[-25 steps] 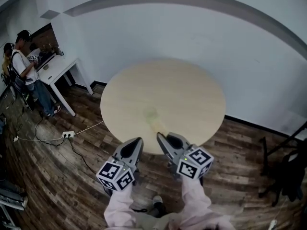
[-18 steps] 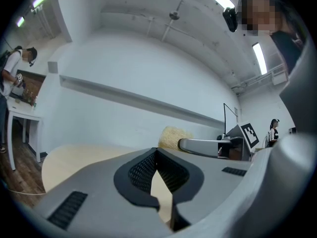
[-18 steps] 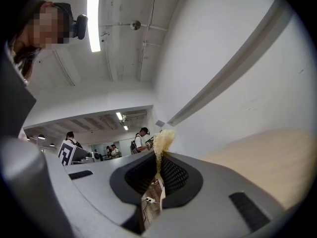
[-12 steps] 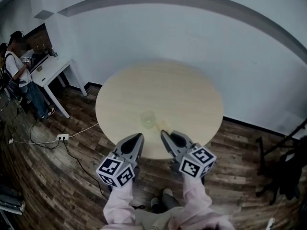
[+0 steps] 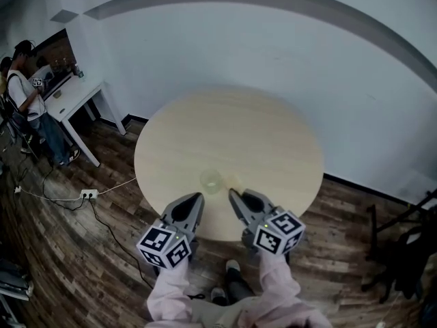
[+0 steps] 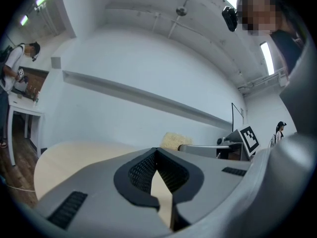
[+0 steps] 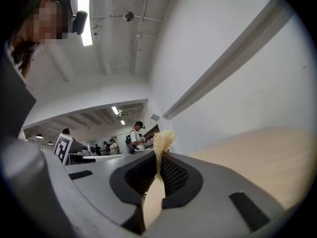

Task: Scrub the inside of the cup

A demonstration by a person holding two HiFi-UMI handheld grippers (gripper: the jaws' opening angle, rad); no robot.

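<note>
A clear cup (image 5: 210, 180) stands upright on the round pale table (image 5: 273, 142), near its front edge. My right gripper (image 5: 233, 195) is shut on a small yellow sponge (image 5: 233, 182), which sticks out past its tips just right of the cup. In the right gripper view the sponge (image 7: 162, 142) is pinched between the jaws of that gripper (image 7: 159, 158). My left gripper (image 5: 196, 199) hovers at the table edge, short of the cup, shut and holding nothing. In the left gripper view the left gripper (image 6: 156, 153) has its jaws together and the sponge (image 6: 174, 140) shows beyond them; the cup is hidden there.
A white wall curves behind the table. At the far left a white desk (image 5: 76, 96) stands with people beside it. A power strip (image 5: 89, 194) and its cable lie on the wooden floor at the left. A dark stand (image 5: 399, 244) is at the right.
Both grippers have moved forward over the table's front edge. The sponge now sits right beside the cup, and the left tips are closer to it.
</note>
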